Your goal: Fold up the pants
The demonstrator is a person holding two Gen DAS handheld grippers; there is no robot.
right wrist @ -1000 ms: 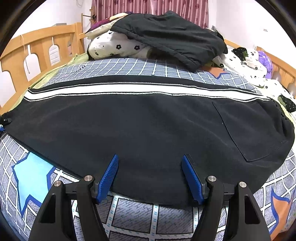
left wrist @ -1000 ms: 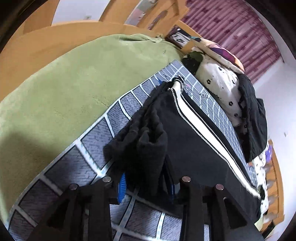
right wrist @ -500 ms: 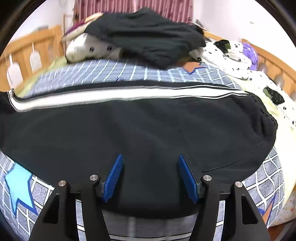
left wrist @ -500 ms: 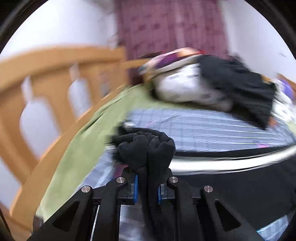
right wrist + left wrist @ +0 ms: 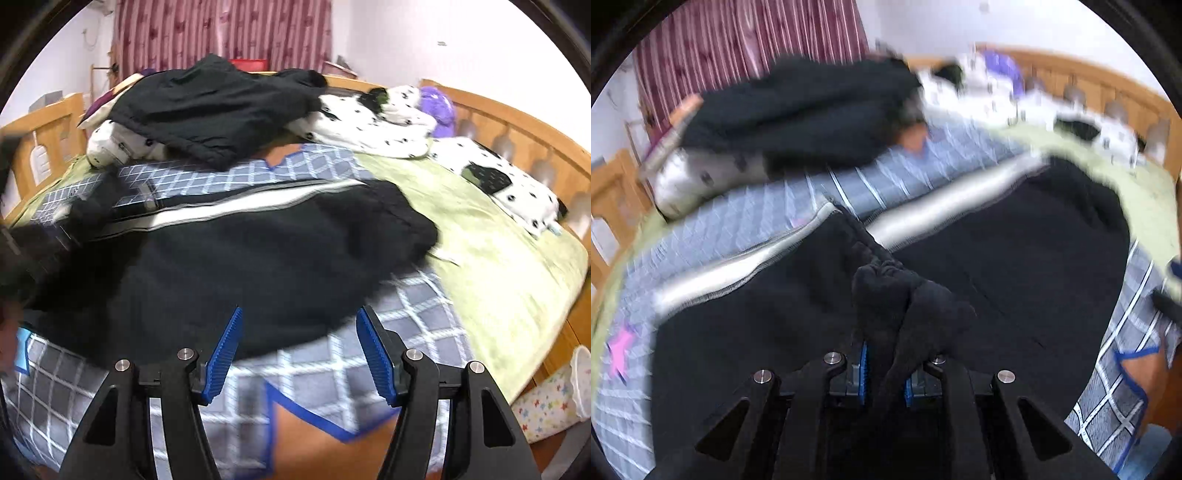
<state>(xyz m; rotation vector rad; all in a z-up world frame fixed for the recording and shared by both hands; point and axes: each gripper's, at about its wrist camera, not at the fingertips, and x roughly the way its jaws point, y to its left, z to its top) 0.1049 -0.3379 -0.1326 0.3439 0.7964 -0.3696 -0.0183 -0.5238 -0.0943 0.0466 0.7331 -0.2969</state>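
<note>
Black pants (image 5: 258, 266) with a white side stripe (image 5: 236, 210) lie across the grey checked blanket (image 5: 317, 373) on the bed. My left gripper (image 5: 884, 376) is shut on a bunched black leg end (image 5: 905, 295) and holds it lifted over the rest of the pants (image 5: 1015, 258), so the leg lies folded back over them. My right gripper (image 5: 299, 354) is open and empty just in front of the near edge of the pants. The left wrist view is blurred.
A black jacket (image 5: 214, 107) lies on spotted pillows (image 5: 369, 122) at the back. A green blanket (image 5: 491, 254) covers the right side of the bed. A wooden bed rail (image 5: 517, 122) runs behind. A patterned bin (image 5: 554, 395) stands on the floor at right.
My left gripper closed on the leg end and carried it up and across over the pants. My right gripper stayed open and shifted toward the waist end near the bed's edge.
</note>
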